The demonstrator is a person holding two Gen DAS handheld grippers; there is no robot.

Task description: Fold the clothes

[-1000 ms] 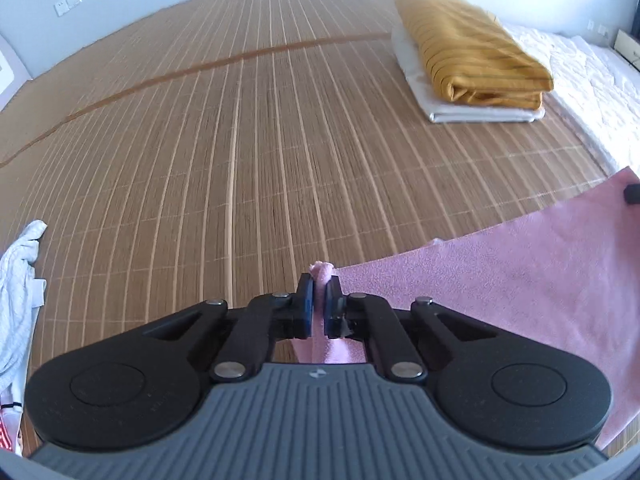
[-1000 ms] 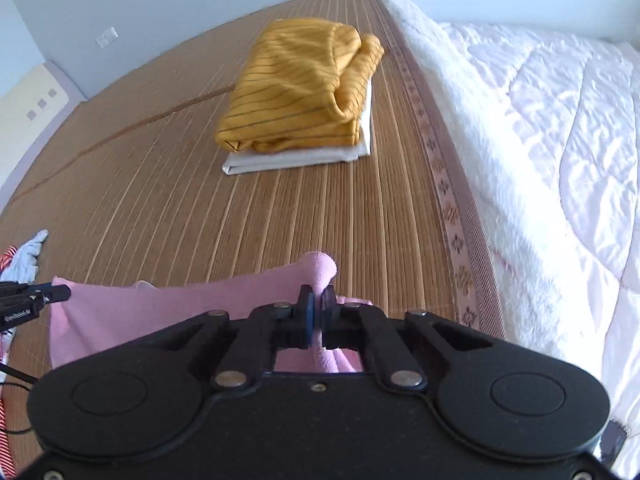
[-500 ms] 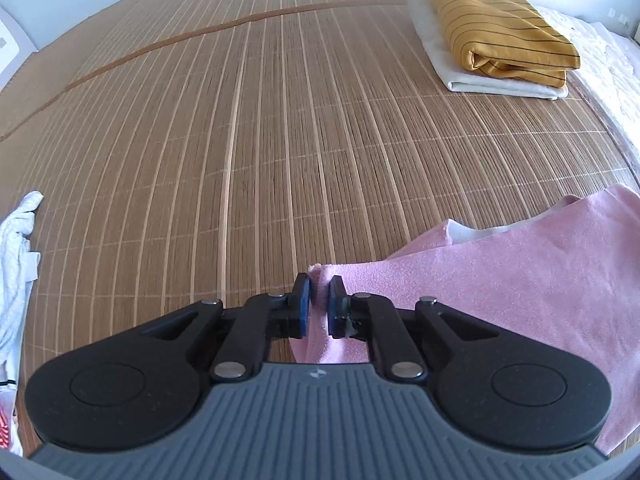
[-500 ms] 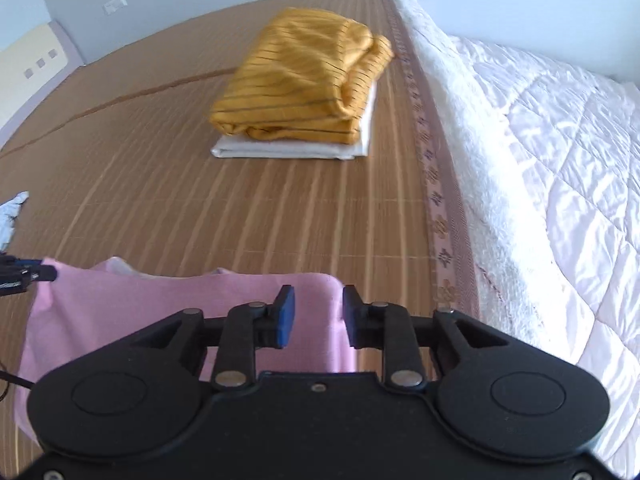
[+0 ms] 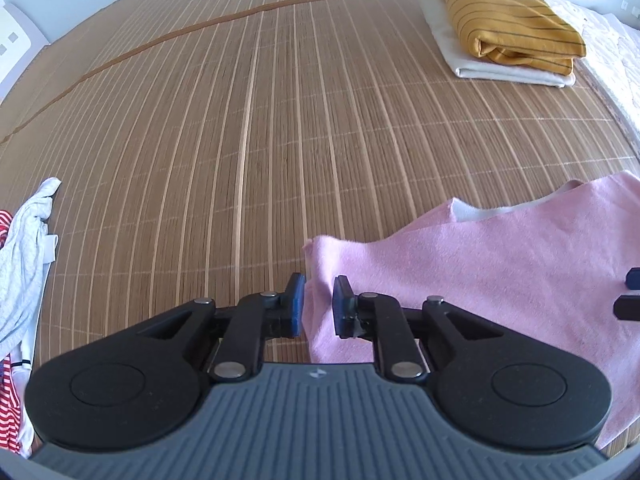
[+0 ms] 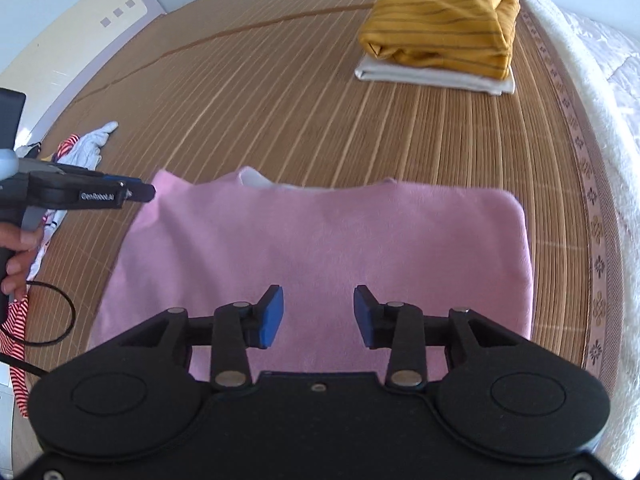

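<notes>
A pink garment point(image 5: 480, 280) point(image 6: 320, 240) lies folded flat on the bamboo mat point(image 5: 240, 120), with a white lining showing at its far edge. My left gripper point(image 5: 318, 306) sits at the garment's near left corner. Its jaws stand slightly apart, the cloth edge lies loose between them, and nothing is pinched. The right wrist view shows the left gripper point(image 6: 136, 192) from the side, held by a hand point(image 6: 16, 256). Over the garment's near edge my right gripper point(image 6: 318, 316) is wide open and holds nothing. Its tips point(image 5: 630, 292) show at the left wrist view's right edge.
A folded mustard striped garment point(image 5: 508, 12) point(image 6: 440, 28) rests on a folded white one point(image 5: 512, 74) point(image 6: 432, 78) at the far right of the mat. Unfolded white and red-striped clothes point(image 5: 24, 260) point(image 6: 80, 148) lie at the left. A white quilt point(image 6: 600, 80) borders the right side.
Both grippers let go of the pink garment: the right opened first and then drew back, and the left has opened now. The garment has dropped flat onto the mat.
</notes>
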